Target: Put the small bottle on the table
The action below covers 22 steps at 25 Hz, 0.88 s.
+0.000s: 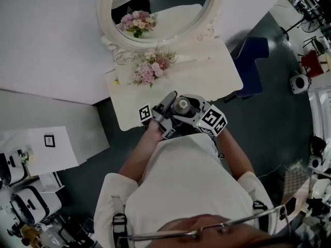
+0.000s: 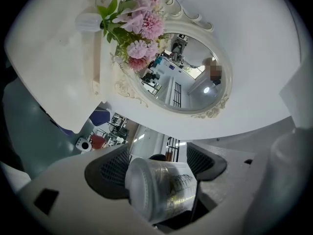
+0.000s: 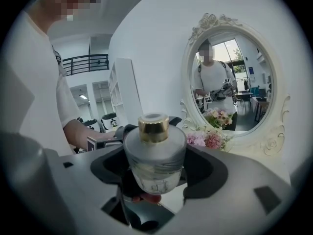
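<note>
The small bottle is clear glass with a gold cap. It is held in the air over the front edge of the white dressing table. My right gripper is shut on it, with the bottle upright between the pads. My left gripper also grips the bottle, which lies tilted in that view with its frosted end toward the camera. In the head view the two grippers meet at the bottle, the left gripper from the left and the right gripper from the right.
An oval mirror stands at the back of the table, with a bunch of pink flowers in front of it. A blue chair stands to the table's right. A lower white surface lies to the left.
</note>
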Each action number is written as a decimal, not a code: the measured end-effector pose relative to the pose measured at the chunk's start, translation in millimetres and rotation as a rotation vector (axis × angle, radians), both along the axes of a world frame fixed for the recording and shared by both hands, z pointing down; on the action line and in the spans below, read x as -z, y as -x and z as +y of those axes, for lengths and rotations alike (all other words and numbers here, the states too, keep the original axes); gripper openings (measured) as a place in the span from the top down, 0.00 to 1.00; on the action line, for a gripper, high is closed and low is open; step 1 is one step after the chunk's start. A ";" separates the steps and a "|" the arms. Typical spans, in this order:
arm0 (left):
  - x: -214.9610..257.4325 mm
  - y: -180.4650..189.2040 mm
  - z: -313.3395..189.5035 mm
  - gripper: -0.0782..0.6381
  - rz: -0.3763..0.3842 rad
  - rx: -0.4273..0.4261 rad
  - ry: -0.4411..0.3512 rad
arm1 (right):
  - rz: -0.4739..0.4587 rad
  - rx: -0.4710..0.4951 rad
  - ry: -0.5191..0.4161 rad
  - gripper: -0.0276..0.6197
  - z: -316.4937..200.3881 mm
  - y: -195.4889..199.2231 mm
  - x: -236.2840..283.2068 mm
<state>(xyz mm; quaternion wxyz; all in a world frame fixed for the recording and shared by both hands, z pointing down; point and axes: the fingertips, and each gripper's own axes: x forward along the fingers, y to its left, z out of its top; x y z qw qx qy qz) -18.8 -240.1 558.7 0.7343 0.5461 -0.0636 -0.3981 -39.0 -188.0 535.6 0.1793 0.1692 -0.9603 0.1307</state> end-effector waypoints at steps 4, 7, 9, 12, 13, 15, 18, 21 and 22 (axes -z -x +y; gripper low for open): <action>-1.5 -9.8 -29.5 0.38 -0.007 0.057 -0.001 | -0.003 0.061 0.007 0.43 -28.3 -13.3 -0.9; -1.9 -18.8 -48.2 0.38 -0.003 0.100 0.018 | -0.010 0.105 0.022 0.43 -47.1 -24.6 -0.4; -3.6 -24.1 -59.3 0.38 -0.004 0.120 0.023 | -0.014 0.134 0.028 0.43 -58.2 -31.1 -1.2; -8.3 -29.1 -72.0 0.38 -0.018 0.156 0.024 | -0.015 0.182 0.036 0.43 -70.6 -38.5 -5.6; -10.7 -30.0 -75.5 0.38 -0.023 0.173 0.027 | -0.012 0.200 0.041 0.43 -74.0 -40.4 -8.0; -16.2 -30.5 -82.4 0.38 -0.036 0.209 0.037 | -0.006 0.240 0.053 0.43 -80.8 -43.1 -13.2; -24.2 -30.2 -91.5 0.38 -0.058 0.263 0.045 | -0.004 0.303 0.064 0.43 -90.8 -47.0 -19.8; -29.7 -32.8 -95.8 0.38 -0.092 0.301 0.035 | 0.000 0.345 0.065 0.43 -100.1 -55.2 -25.9; -32.2 -33.4 -96.7 0.38 -0.104 0.314 0.038 | 0.001 0.355 0.071 0.43 -103.9 -57.8 -28.7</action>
